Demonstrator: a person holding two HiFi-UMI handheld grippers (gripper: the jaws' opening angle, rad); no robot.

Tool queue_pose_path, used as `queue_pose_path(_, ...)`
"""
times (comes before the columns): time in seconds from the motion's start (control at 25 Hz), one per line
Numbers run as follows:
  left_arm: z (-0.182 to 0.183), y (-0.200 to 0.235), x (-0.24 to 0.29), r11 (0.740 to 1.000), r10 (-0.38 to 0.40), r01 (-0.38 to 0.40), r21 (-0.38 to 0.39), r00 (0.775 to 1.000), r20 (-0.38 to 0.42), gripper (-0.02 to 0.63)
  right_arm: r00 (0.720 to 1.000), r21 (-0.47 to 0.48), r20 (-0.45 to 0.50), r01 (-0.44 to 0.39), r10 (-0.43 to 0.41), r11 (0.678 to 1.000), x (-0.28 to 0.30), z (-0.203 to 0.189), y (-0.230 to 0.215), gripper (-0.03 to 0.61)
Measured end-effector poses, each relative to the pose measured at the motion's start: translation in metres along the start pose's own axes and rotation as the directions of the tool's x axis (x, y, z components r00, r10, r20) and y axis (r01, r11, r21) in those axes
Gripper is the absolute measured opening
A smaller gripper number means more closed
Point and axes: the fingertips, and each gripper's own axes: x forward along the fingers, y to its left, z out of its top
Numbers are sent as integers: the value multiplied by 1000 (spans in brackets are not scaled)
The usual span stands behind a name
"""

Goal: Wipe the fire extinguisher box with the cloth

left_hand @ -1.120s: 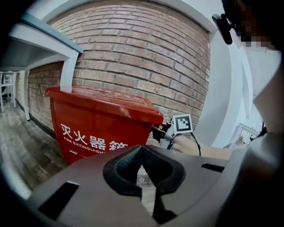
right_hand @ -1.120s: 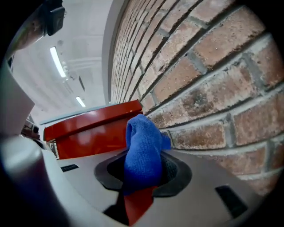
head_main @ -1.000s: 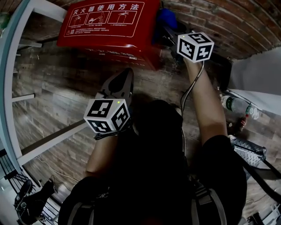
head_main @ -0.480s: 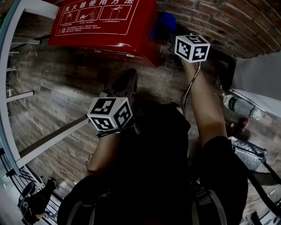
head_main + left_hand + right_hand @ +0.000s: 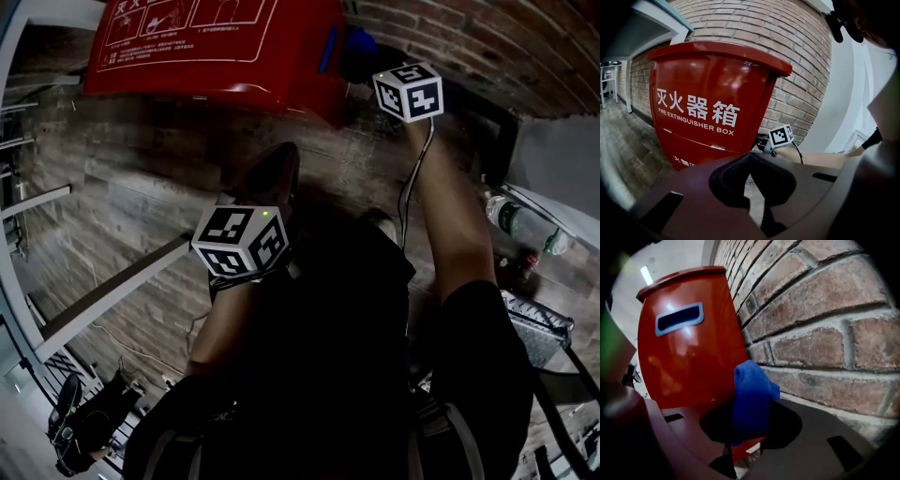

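The red fire extinguisher box (image 5: 206, 47) stands on the floor against the brick wall, with white print on its lid and front (image 5: 708, 108). My right gripper (image 5: 366, 67) is at the box's right side, between the box and the wall, and is shut on the blue cloth (image 5: 359, 42). In the right gripper view the cloth (image 5: 752, 399) sticks up out of the gripper (image 5: 749, 430), next to the box's side panel (image 5: 689, 352) with its blue-rimmed handle slot. My left gripper (image 5: 277, 164) hangs in front of the box, shut and holding nothing (image 5: 751, 158).
The brick wall (image 5: 469, 37) runs behind and to the right of the box. A white frame (image 5: 23, 122) stands at the left. A plastic bottle (image 5: 520, 225) and a wire basket (image 5: 536, 323) lie at the right. The floor is wood-patterned planks (image 5: 122, 187).
The box has slid up and left in the head view as the view shifted. The right gripper has stayed at the box's right side with the cloth. The left gripper has hardly moved.
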Motion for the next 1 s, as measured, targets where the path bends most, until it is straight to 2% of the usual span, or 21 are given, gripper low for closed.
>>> queue_pose_path(0.12,-7,7,-2,1000,12,-12,-13,1000,-13,8,996,-58,-86,-10,5,998,11,-23,-4,124)
queue_pose_path(0.24,-16,18,-2,998,40,-41,-45,999,-25,8,988,-41,-151,-17,11,999,24,-47,-11,124)
queue_pose_path(0.52,-24,24,8,997,55,-57,-59,998,-34,8,948,-13,-312,67,-68,998,49,-114,-34,126)
queue_pose_path(0.64,-25,24,12,997,57,-59,-54,998,-33,8,937,33,-345,78,-62,996,57,-140,-36,124)
queue_pose_path(0.8,-29,23,19,998,56,-57,-34,997,-49,8,938,95,-343,84,-47,992,63,-158,-42,124)
queue_pose_path(1.0,-34,19,23,998,60,-60,-7,996,-72,8,917,62,-397,70,-39,996,68,-180,-39,126)
